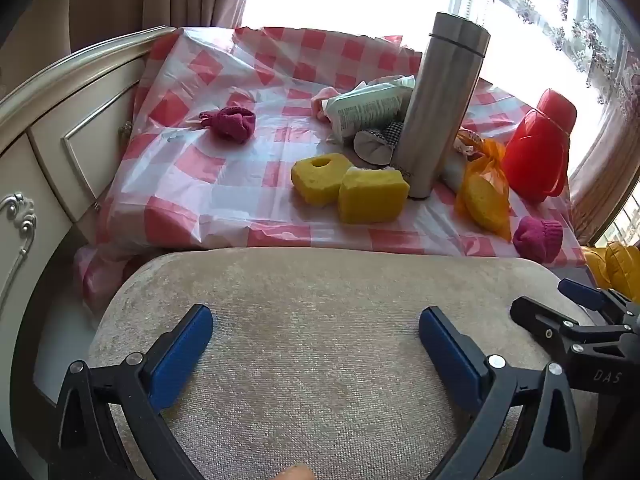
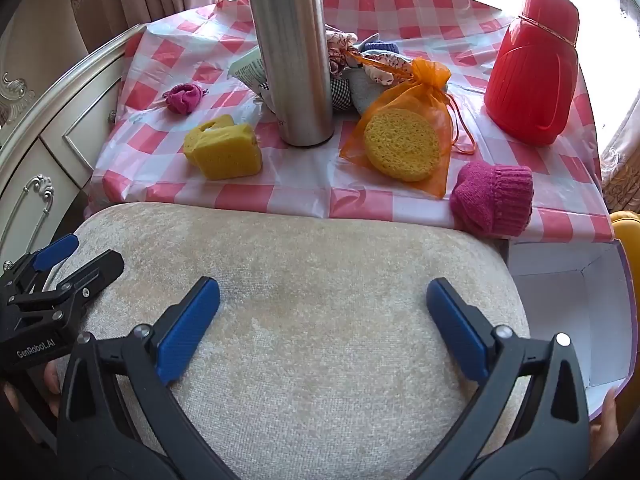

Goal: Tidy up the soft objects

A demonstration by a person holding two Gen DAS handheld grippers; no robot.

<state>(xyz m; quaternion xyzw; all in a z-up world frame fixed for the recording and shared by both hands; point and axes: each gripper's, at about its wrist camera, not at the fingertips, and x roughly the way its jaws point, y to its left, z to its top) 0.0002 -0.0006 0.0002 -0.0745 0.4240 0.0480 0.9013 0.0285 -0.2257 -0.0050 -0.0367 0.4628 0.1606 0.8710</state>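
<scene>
A round yellow sponge (image 2: pixel 402 145) is held in the orange mesh bag (image 2: pixel 416 92) at one o'clock (the white box (image 2: pixel 576 300) at three o'clock lies bare). Both the left gripper (image 1: pixel 316 332) and the right gripper (image 2: pixel 323 308) are spread wide over the beige cushion (image 2: pixel 304 280), nothing pinched.

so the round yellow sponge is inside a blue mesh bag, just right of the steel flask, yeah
Not quite: the mesh bag is orange, not blue. The right wrist view shows it clearly. The round yellow sponge is inside it, just right of the steel flask.

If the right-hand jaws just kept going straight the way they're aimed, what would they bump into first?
Most likely the beige cushion right beneath the open right gripper, well before the checked tablecloth; depth is hard to judge.
</scene>
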